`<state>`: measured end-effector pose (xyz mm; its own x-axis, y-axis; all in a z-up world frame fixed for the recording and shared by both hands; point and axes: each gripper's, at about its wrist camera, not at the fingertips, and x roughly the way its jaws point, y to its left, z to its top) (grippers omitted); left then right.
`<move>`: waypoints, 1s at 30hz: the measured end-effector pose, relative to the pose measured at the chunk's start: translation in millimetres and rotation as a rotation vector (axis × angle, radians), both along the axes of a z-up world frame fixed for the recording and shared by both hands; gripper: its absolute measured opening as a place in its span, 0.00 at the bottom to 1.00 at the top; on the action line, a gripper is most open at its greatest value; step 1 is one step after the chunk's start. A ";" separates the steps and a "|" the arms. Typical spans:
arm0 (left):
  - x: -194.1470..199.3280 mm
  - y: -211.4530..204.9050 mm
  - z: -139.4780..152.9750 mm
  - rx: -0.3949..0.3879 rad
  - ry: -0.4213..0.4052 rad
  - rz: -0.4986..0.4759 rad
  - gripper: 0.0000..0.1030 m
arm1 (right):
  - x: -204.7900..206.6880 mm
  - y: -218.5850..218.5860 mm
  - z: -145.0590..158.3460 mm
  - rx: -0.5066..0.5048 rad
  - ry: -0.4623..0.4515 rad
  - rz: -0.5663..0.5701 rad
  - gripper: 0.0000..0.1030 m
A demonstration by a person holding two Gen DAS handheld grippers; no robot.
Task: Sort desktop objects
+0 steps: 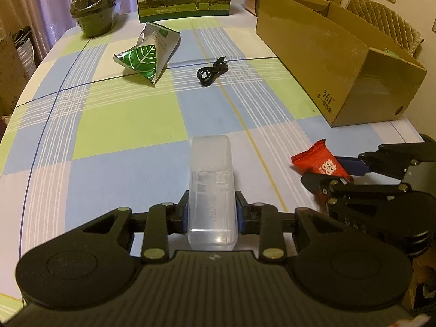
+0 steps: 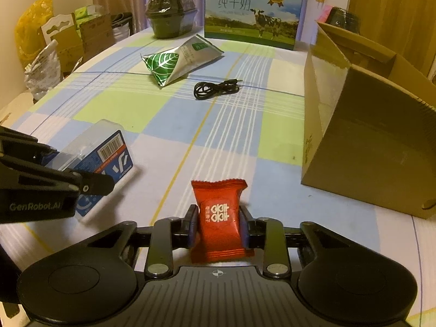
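Both tongs are loaded. The left tongs [image 1: 211,212] are pinching a clear plastic case [image 1: 211,188] across its narrow sides, and the case sticks out well forward over the checked surface [image 1: 130,125]. In the right wrist view its blue label faces down and it looks tilted. The right tongs [image 2: 218,229] are pinching a red candy packet [image 2: 219,215] around its middle.

The cardboard box [image 2: 362,147] stands off to the right, its open top facing up, and I would guess it is where things go.

The slick, hard case could slip or swivel between the pads, since so much of it hangs past the grip. The soft packet may crumple and slide out if the squeeze eases. The two tongs are close together, so heading for the box at once could make them knock together.

A coiled black cable [image 1: 212,71] and a green leaf-print pouch [image 1: 147,51] lie farther back, untouched.
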<state>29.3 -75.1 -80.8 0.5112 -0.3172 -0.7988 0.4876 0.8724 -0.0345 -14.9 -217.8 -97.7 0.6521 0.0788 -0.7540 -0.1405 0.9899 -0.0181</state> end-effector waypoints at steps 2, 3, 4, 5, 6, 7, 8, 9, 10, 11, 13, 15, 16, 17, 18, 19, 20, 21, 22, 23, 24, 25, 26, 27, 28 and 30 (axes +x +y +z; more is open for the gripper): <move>-3.0 0.0 1.8 -0.005 -0.001 0.002 0.25 | -1.1 -1.4 1.2 0.006 -0.001 -0.005 0.26; -3.6 0.5 2.4 -0.005 -0.001 0.003 0.25 | -2.1 -1.9 1.9 0.007 -0.004 -0.007 0.26; -4.5 0.6 3.1 -0.006 0.000 0.003 0.25 | -3.0 -2.3 2.8 0.008 -0.006 -0.008 0.26; -5.5 0.7 3.8 -0.008 0.001 0.004 0.25 | -4.0 -2.8 4.3 0.011 -0.009 -0.010 0.26; -6.1 0.8 4.5 -0.009 0.003 0.006 0.25 | -4.6 -3.5 5.9 0.015 -0.012 -0.012 0.26; -6.9 0.8 5.3 -0.010 0.004 0.008 0.25 | -5.2 -3.8 7.6 0.018 -0.015 -0.014 0.26; -7.5 0.5 6.1 -0.010 0.005 0.009 0.25 | -5.7 -4.2 9.4 0.020 -0.019 -0.016 0.26; -8.2 0.1 7.3 -0.010 0.005 0.010 0.25 | -6.9 -4.6 11.3 0.022 -0.022 -0.017 0.26; -9.0 0.3 8.4 -0.011 0.005 0.010 0.25 | -7.6 -5.0 12.9 0.025 -0.024 -0.019 0.26; -9.8 0.1 9.6 -0.012 0.005 0.010 0.25 | -8.3 -5.5 14.8 0.029 -0.027 -0.021 0.26; -11.2 -0.1 11.9 -0.014 0.003 0.011 0.25 | -9.9 -5.5 17.4 0.030 -0.033 -0.022 0.26; -13.0 -0.7 14.3 -0.016 0.000 0.013 0.25 | -12.0 -5.1 20.4 0.032 -0.039 -0.022 0.26; -13.9 -0.6 15.5 -0.018 -0.001 0.013 0.25 | -12.6 -5.2 21.6 0.034 -0.042 -0.022 0.26; -14.9 -0.7 17.0 -0.020 -0.003 0.014 0.25 | -13.4 -5.1 23.0 0.035 -0.045 -0.022 0.26; -14.9 -0.8 18.2 -0.021 -0.004 0.015 0.25 | -14.0 -5.6 24.1 0.036 -0.047 -0.022 0.26; -15.2 -0.6 19.3 -0.022 -0.006 0.015 0.25 | -14.8 -5.3 25.7 0.037 -0.050 -0.022 0.26; -15.9 -0.7 20.7 -0.023 -0.009 0.015 0.25 | -15.6 -5.4 26.7 0.037 -0.053 -0.022 0.26; -16.4 -0.5 21.7 -0.024 -0.010 0.015 0.25 | -16.4 -5.3 28.1 0.038 -0.056 -0.022 0.26; -16.5 -0.6 22.6 -0.025 -0.012 0.014 0.25 | -16.7 -5.0 29.2 0.038 -0.059 -0.023 0.26; -17.1 -0.5 23.7 -0.026 -0.014 0.014 0.25 | -17.7 -5.0 30.7 0.038 -0.063 -0.024 0.26; -18.0 -0.3 24.4 -0.027 -0.016 0.014 0.25 | -18.3 -5.4 31.9 0.039 -0.065 -0.025 0.26; -18.9 -0.6 25.5 -0.028 -0.018 0.014 0.25 | -19.0 -5.9 33.1 0.040 -0.068 -0.026 0.26; -19.5 -0.7 26.5 -0.029 -0.020 0.014 0.25 | -19.8 -6.2 34.4 0.041 -0.071 -0.027 0.26; -20.0 -0.9 27.3 -0.030 -0.021 0.013 0.25 | -20.1 -6.5 35.3 0.042 -0.074 -0.027 0.26; -20.6 -1.1 28.2 -0.030 -0.023 0.013 0.25 | -20.8 -6.5 36.4 0.042 -0.077 -0.029 0.26; -21.6 -1.4 30.1 -0.032 -0.026 0.011 0.25 | -22.5 -7.2 38.9 0.044 -0.084 -0.031 0.26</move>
